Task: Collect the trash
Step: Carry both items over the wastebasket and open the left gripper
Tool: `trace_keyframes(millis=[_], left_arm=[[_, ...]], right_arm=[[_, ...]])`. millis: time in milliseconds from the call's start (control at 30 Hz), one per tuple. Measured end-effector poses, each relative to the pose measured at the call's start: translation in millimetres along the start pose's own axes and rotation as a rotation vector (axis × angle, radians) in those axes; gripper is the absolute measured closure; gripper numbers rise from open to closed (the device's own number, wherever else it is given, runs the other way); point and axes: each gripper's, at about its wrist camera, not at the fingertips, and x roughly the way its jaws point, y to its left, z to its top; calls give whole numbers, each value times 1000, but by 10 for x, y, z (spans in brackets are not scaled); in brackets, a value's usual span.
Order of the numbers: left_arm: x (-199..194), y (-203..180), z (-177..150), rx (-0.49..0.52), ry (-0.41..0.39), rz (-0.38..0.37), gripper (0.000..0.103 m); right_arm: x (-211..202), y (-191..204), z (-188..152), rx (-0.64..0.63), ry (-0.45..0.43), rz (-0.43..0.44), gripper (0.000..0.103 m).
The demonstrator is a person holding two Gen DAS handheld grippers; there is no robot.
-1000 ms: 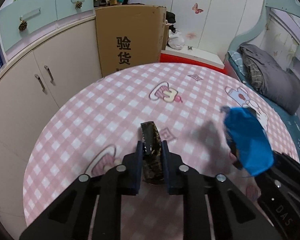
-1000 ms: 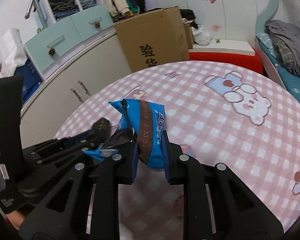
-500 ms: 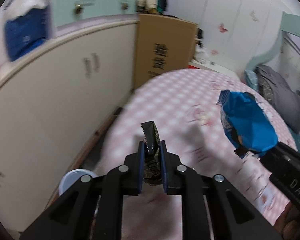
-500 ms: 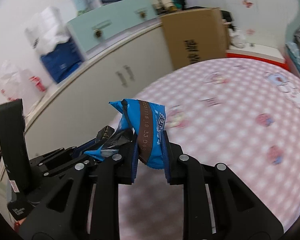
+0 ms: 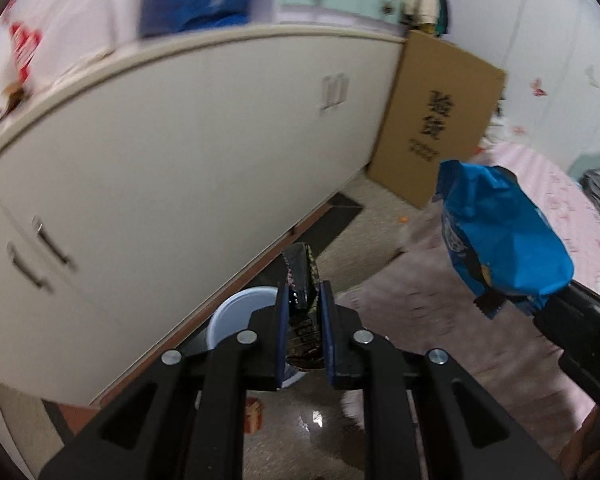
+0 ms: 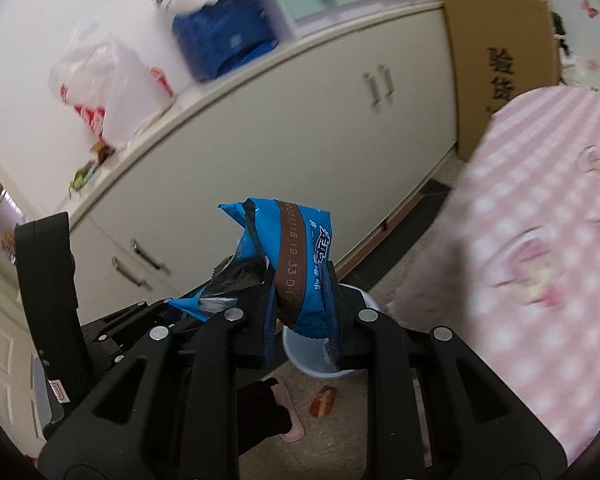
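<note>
My left gripper point(image 5: 303, 300) is shut on a dark crumpled wrapper point(image 5: 300, 276) and holds it above a pale blue bin point(image 5: 236, 316) on the floor. My right gripper point(image 6: 300, 292) is shut on a blue snack bag point(image 6: 296, 256) with a brown stripe, also above the bin point(image 6: 320, 360). The blue bag shows in the left wrist view point(image 5: 496, 236) at the right, in the air. The left gripper's black body point(image 6: 80, 320) shows at the left of the right wrist view.
A long white cabinet point(image 5: 180, 160) runs along the left, with bags on top. A cardboard box point(image 5: 436, 120) stands at its far end. The pink checked table point(image 6: 540, 240) is on the right. A small red wrapper point(image 6: 322, 400) lies on the floor by the bin.
Both grippers have swung left off the table and out over the floor, each still holding its wrapper. The bin and cabinet have come into view.
</note>
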Motion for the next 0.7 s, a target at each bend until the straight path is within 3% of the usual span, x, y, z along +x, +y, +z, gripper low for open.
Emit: trace_keyframes(millis=[167,333,700], left_arm=[[296,454,-100,-63,57,33,89],[569,672,-160,-98,108,38,89],[1111,682,-191,-88,181,27,87]], right_arm=[[481,248,-161,-28,62,7,82],[878,283,-303,-19,120,10,82],[1337,42,-430,33,136,-48,82]])
